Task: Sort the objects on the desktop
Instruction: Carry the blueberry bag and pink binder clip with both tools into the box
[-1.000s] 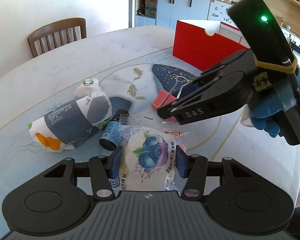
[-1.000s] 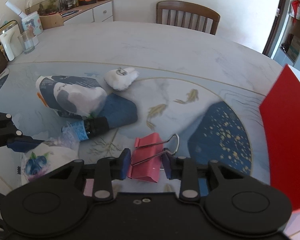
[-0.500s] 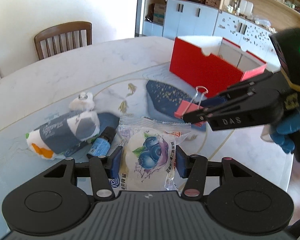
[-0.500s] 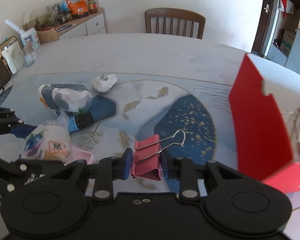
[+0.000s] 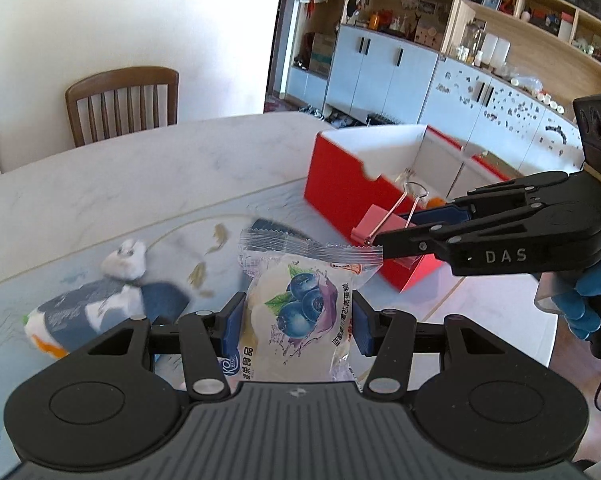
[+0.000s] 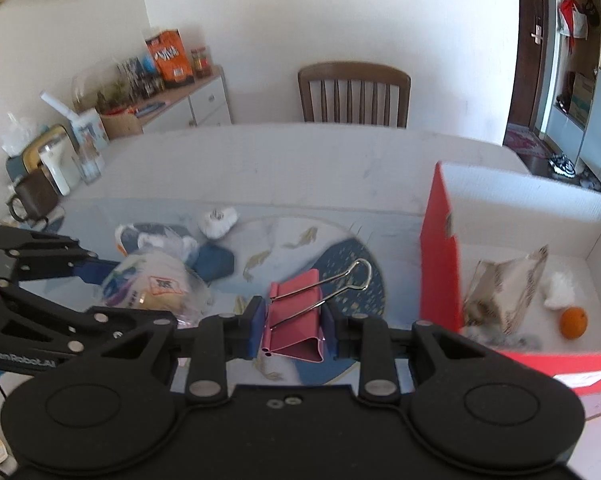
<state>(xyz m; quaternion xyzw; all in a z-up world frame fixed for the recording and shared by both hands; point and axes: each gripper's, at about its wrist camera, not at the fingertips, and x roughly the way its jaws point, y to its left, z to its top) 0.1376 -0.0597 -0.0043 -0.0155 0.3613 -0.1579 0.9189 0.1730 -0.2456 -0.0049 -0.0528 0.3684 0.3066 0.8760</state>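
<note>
The left hand-held gripper (image 5: 296, 316) is clamped on a blueberry snack packet (image 5: 300, 312), lifted above the tabletop (image 5: 120, 184). The right hand-held gripper (image 6: 293, 322) pinches a pink binder clip (image 6: 296, 312) just beside the red box (image 6: 440, 264), which holds a crumpled bag (image 6: 504, 288) and what seems an orange (image 6: 574, 322).

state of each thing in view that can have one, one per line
left gripper: shut on blueberry snack packet, sealed, held off the table
right gripper: shut on pink metal binder clip, one wire handle sticking out forward
red cardboard box: open-topped, partly filled
wooden chair: empty
</note>
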